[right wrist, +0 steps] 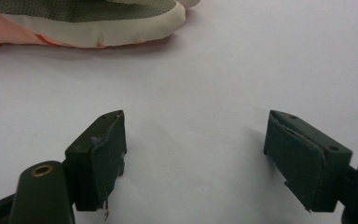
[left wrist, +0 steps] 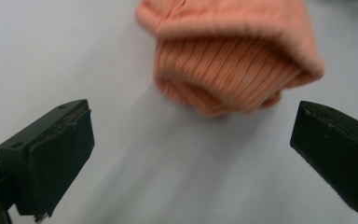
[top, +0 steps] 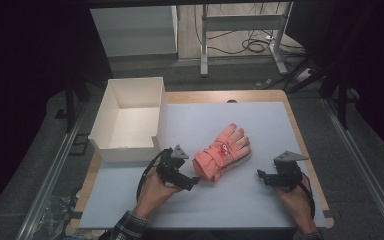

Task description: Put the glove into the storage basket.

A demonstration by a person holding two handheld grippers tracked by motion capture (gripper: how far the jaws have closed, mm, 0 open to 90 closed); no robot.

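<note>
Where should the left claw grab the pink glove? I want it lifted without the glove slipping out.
Probably at the ribbed cuff, the glove's end nearest the left claw. Come in from the cuff side, low along the table. The cuff is bunched and thick, giving more to pinch than the flat fingers pointing away, and it already lies ahead of the open jaws.
</note>
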